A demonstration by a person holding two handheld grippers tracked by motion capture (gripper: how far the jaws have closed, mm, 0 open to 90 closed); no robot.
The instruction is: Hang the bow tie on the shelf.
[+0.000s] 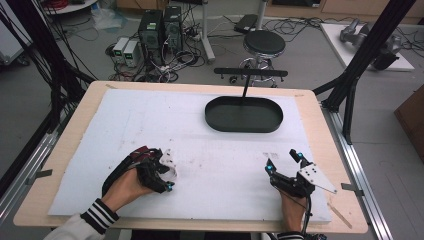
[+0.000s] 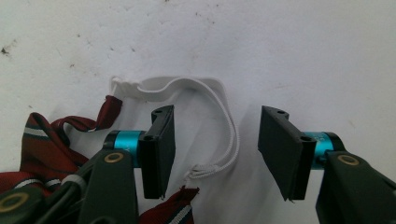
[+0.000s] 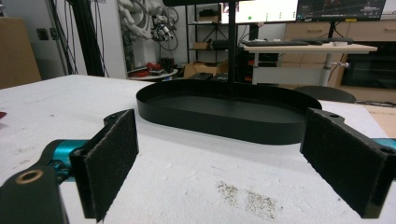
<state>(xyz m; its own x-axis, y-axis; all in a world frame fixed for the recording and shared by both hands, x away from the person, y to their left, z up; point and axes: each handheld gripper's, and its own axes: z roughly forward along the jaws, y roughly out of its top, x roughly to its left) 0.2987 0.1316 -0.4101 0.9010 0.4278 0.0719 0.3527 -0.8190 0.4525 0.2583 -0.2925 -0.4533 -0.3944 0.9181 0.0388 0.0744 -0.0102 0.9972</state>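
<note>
Jaws on both grippers are spread wide, nothing held. High view: left gripper (image 1: pixel 159 172) sits low over a striped red tie (image 1: pixel 142 154), hand (image 1: pixel 125 187) angled inward; right gripper (image 1: pixel 285 164) points at the black tray (image 1: pixel 244 114). Left gripper view: the tie's white cord (image 2: pixel 219 135) loops between the jaws. Right gripper view: tray (image 3: pixel 224 112) dead ahead on the worktop (image 3: pixel 196 186).

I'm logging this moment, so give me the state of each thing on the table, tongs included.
Left tongs: open, jaws either side of the white cord, gripping nothing.
Right tongs: open, holding nothing, facing the tray.
Black oval tray: empty, upright post at its back.
Striped red tie: crumpled beside the left tongs.
White cord: lying loose on the board.
</note>
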